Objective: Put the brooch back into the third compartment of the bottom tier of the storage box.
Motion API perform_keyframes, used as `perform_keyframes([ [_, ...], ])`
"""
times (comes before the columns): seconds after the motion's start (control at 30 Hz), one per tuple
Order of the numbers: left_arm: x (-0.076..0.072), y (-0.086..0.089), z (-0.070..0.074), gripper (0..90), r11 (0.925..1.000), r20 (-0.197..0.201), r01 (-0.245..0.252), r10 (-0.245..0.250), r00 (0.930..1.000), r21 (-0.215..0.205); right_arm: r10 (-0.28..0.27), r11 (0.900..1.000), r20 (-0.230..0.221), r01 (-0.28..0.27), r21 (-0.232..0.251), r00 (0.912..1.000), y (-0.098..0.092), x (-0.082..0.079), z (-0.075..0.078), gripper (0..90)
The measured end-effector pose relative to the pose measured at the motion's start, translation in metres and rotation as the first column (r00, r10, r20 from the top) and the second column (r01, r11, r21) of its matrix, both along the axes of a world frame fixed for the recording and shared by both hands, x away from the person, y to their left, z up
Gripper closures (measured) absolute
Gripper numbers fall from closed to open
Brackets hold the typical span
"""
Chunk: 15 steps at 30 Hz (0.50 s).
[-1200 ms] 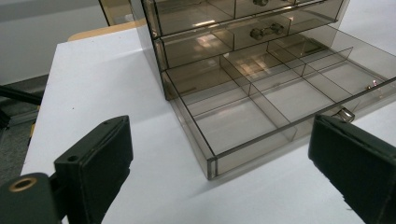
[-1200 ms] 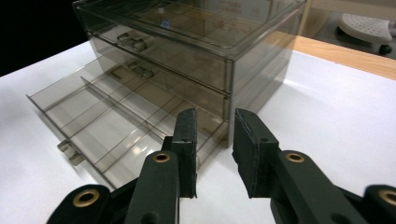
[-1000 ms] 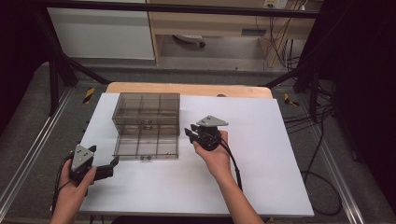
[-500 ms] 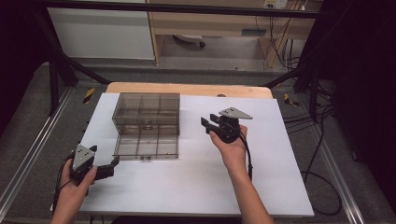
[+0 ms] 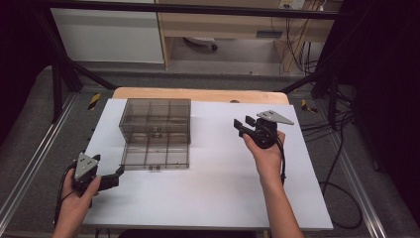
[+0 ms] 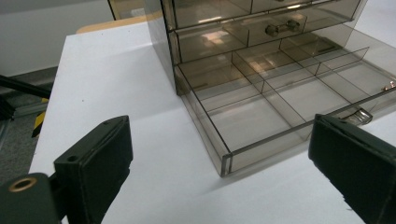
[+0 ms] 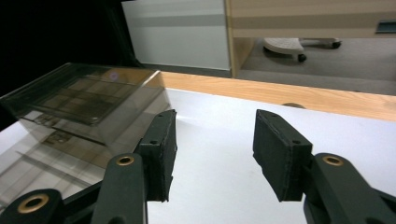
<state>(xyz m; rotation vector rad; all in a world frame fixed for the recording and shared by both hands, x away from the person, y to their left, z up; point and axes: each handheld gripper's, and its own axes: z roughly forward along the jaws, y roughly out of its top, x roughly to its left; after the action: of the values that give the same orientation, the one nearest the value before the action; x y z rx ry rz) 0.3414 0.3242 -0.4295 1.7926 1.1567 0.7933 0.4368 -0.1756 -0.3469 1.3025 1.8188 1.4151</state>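
My right gripper (image 5: 243, 127) has just backed off from the drawer box (image 5: 155, 133) and now hangs well to its right, above bare white table (image 5: 208, 198). Its jaws have just been opening; in the right gripper view they stand apart with nothing between them, only the white surface and the wooden edge beyond. A second ago this gripper sat close against the box's right side, nearly shut. So I judge whatever it did at the box is finished and it is let go.

The box itself sits as it did, on the far-left part of the table. Its bottom drawer (image 6: 280, 105) is pulled out toward me, dividers showing and every compartment bare, its small metal handle (image 6: 358, 115) at the front edge. The drawers above look pushed in.

My left gripper (image 5: 116, 174) has not shifted: it waits just off the drawer's near-left corner, jaws spread wide and holding nothing, with that corner framed between them in the left gripper view.

With the drawer open and both claws free, I reckon the next step is fetching something to put in, or pushing the drawer shut.
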Motion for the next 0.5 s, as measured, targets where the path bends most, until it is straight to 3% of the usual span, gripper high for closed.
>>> perform_keyframes([
  [0.5, -0.004, -0.003, 0.002, 6.4, 0.9999, 0.009, 0.016, -0.016, 0.9998, 0.000, -0.093, 0.995, 0.018, 0.092, 0.027, 0.9955, -0.033, -0.008, 0.013, 47.3],
])
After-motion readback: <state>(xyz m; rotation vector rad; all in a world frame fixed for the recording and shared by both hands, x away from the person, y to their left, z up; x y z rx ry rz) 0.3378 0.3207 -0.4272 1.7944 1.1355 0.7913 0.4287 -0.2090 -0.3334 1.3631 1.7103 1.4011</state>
